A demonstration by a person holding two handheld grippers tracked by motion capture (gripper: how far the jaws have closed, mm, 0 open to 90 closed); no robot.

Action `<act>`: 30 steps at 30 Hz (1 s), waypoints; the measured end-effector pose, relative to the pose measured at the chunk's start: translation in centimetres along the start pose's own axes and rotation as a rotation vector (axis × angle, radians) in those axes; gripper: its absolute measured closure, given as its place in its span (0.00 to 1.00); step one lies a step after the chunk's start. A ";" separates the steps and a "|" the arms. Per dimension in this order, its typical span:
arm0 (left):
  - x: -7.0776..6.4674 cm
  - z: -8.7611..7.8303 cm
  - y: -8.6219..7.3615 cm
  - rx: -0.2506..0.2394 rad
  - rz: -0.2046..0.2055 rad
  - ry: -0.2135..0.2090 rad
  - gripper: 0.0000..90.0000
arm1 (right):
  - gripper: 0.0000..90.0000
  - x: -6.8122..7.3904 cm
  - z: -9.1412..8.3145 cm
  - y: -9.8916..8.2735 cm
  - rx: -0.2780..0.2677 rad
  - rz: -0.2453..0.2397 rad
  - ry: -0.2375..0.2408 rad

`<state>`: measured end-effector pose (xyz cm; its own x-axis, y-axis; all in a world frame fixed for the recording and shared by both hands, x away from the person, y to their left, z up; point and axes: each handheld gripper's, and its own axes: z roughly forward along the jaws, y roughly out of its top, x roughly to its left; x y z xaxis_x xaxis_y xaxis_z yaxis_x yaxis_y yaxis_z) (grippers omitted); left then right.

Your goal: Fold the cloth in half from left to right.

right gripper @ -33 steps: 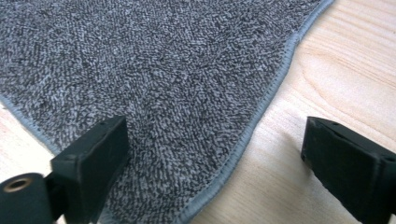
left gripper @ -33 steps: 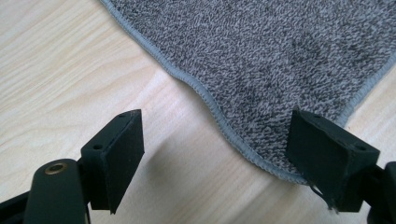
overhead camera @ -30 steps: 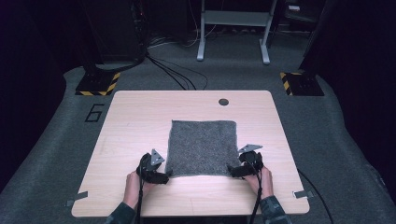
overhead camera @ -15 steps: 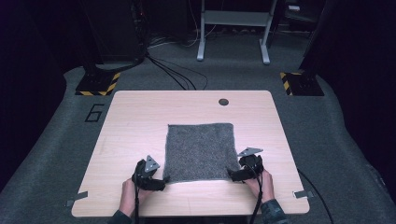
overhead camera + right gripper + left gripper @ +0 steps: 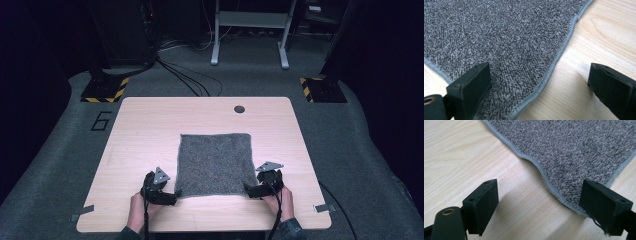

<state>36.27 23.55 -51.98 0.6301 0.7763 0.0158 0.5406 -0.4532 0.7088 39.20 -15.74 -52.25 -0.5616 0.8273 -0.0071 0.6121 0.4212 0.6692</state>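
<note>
Both tongs, the left tongs [image 5: 176, 192] and the right tongs [image 5: 247, 189], stand wide open at the near corners of the grey cloth [image 5: 215, 162], which lies flat on the desk [image 5: 145, 130] just ahead of them. The left jaws have just been opening, with only the cloth's corner edge by one jaw. The step looks like the release after spreading; next, each hand likely needs to draw back clear without dragging the hem.

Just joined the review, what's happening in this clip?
A person at a wooden table is working a grey towel with a handheld gripper in each hand. The towel lies spread flat. The left gripper sits at its near left corner, the right gripper at its near right corner. Both have their jaws standing wide apart around the hemmed corners, not pinching the cloth. The edges ripple slightly near both corners.
</note>
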 end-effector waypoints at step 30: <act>8.6 3.1 6.8 0.022 -0.116 -0.057 0.07 | 0.04 9.1 0.9 5.9 -0.063 -0.188 0.200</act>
<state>47.07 25.76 -49.22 0.5927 0.7984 -0.1058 0.6234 -0.3717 0.6878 38.22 -5.39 -48.99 -0.7648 0.6443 0.0067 0.4542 0.5317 0.7149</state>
